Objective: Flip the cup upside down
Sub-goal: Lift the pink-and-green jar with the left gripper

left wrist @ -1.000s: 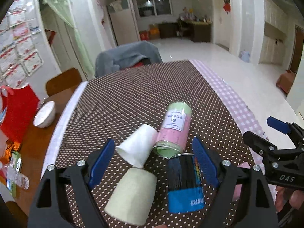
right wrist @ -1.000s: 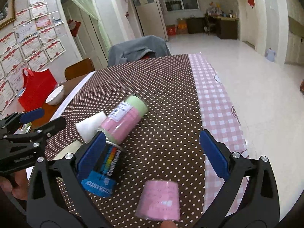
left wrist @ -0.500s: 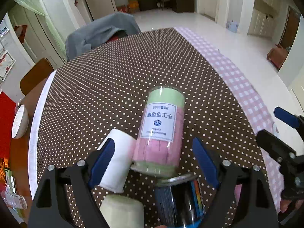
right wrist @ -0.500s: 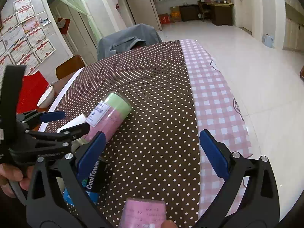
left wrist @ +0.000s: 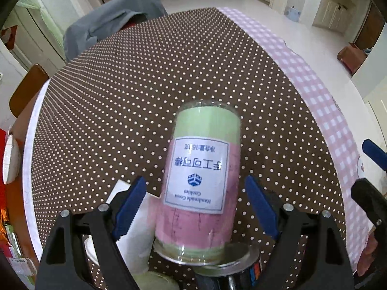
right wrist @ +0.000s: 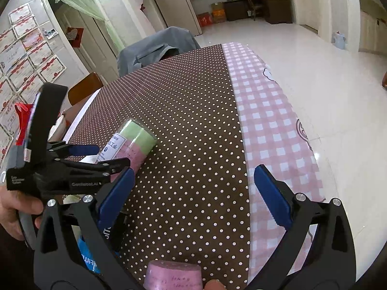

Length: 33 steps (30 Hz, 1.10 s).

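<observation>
A clear cup (left wrist: 203, 169) with a pink and green lining and a white label lies on its side on the brown dotted tablecloth (left wrist: 121, 96), its wide end toward me. My left gripper (left wrist: 193, 181) is open, with one blue finger on each side of the cup and small gaps between. The right wrist view shows that cup (right wrist: 139, 137) with the left gripper (right wrist: 106, 155) around its near end. My right gripper (right wrist: 193, 170) is open over bare cloth with nothing between its fingers. A pink cup (right wrist: 174, 276) sits just under it.
A white paper cup (left wrist: 135, 227) lies under the left finger, beside a pale green cup (left wrist: 154, 281) and a black and blue can (right wrist: 96, 249). The right gripper (left wrist: 370, 171) is at the right edge. A pink checked strip (right wrist: 273, 125) borders the table's right edge; a draped chair (left wrist: 111, 19) stands beyond.
My left gripper has moved forward and down until its fingers straddle the pink and green cup. The right gripper has advanced a little, so the pink cup sits lower in its view.
</observation>
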### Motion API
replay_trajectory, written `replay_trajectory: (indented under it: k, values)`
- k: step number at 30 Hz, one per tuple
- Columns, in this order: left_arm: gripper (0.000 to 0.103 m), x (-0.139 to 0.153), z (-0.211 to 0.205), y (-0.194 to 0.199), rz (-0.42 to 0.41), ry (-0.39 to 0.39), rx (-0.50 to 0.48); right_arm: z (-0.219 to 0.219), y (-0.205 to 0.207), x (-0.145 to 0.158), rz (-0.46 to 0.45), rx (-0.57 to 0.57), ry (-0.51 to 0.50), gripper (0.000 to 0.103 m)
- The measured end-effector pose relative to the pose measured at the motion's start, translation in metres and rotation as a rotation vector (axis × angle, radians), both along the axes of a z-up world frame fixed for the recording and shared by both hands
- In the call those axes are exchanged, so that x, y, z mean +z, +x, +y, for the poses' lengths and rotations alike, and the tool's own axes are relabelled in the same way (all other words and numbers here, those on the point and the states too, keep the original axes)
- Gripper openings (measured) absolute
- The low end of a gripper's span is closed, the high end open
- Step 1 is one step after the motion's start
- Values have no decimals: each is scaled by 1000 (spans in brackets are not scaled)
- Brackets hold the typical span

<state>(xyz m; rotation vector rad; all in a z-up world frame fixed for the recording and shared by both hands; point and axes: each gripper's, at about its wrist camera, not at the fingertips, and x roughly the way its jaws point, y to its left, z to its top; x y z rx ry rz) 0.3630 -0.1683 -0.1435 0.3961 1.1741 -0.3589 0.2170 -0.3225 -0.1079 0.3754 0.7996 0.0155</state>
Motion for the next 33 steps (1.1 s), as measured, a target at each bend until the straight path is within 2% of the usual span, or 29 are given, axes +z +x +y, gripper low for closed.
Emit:
replay_trajectory:
  k: [5,7,14,23,30,33]
  values:
    - [82,-12,-7,12,43,10,-12,-4,-2,-2,2,-10,7,97]
    - [70,-17,-9,15,64,11,-9,-5,-4,-2,1,-14,10,97]
    - [69,-14,-16,25,64,-37,22,-8,-14,2,-10,-28,14,97]
    - [69,33,-3,22,10,-139,56,-12,-32,15,-38,-49,13,97]
    - [69,79,14,-12,-43,-216,59,-5,-51,32,-74,-54,8,97]
    - [69,94,39,-38,-80,-235,61,3,-65,42,-96,-47,2,97]
